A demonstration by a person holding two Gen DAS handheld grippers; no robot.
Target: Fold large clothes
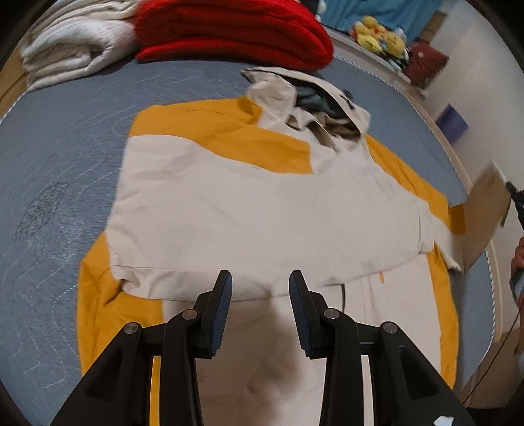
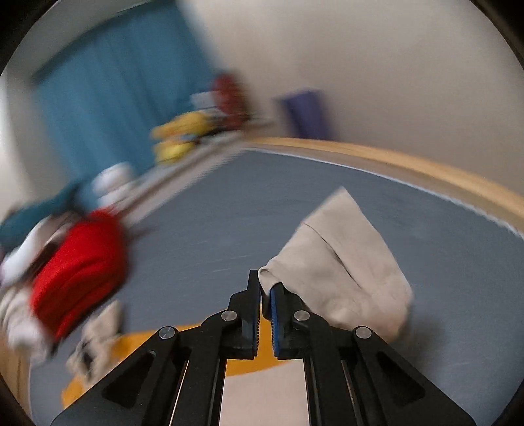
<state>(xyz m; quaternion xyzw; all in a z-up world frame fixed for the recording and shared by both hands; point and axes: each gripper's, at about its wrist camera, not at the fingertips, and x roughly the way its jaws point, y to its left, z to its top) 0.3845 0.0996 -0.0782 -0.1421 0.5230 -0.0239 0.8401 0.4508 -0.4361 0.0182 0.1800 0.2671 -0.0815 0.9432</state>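
Left wrist view: my left gripper [image 1: 260, 288] points down over the jacket [image 1: 249, 203], a cream and mustard-yellow one spread flat on the blue-grey mattress [image 1: 65, 183]. Jaws stand parted, nothing between the pads; cream cloth lies below them. The jacket's hood [image 1: 304, 98] is bunched at the far end, dark lining showing. One cream sleeve lies folded across the body, running from the near left to the right. Beyond the hood sits a folded red blanket [image 1: 235, 29], touching a folded white blanket [image 1: 68, 49] to its left. Yellow plush toys [image 1: 376, 34] sit on a ledge at the far right. At the right edge, a bit of a hand [image 1: 517, 259], partly cut off.

Right wrist view: heavily blurred. My right gripper [image 2: 264, 295] is clamped on a fold of the jacket's cream sleeve [image 2: 344, 262], jaws nearly together, cloth pinched at the tips and draping off to the right, lifted above the mattress [image 2: 213, 229]. Yellow jacket fabric [image 2: 131, 347] shows below the fingers. Red blanket [image 2: 78, 272] at the left, teal curtain [image 2: 124, 91] far left, wooden bed rim [image 2: 425, 164] along the far right.
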